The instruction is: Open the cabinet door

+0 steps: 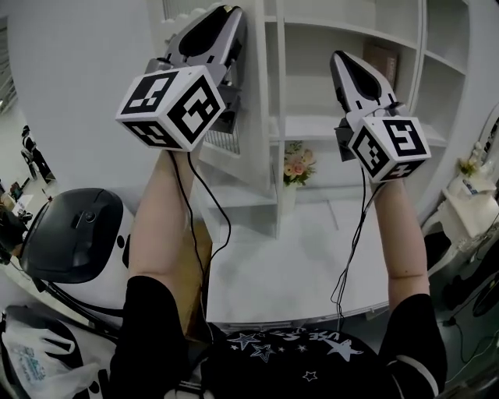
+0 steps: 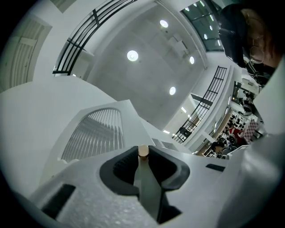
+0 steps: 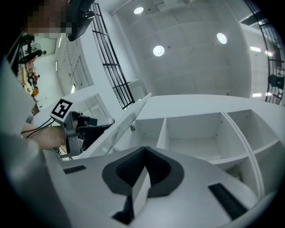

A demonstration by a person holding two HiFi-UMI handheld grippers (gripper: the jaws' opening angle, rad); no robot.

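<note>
The white cabinet door with a slatted panel stands swung out from the shelf unit. My left gripper is raised at the door and shut on its small tan round knob, which sits between the dark pads. In the right gripper view the door shows edge-on, with the left gripper behind it and bare compartments beside it. My right gripper is held up in front of the shelves, apart from the door, its jaws shut with nothing between them.
A vase of flowers stands on a lower shelf above the white counter. A brown box sits on an upper shelf. A black rounded machine is at the left, a white bag below it.
</note>
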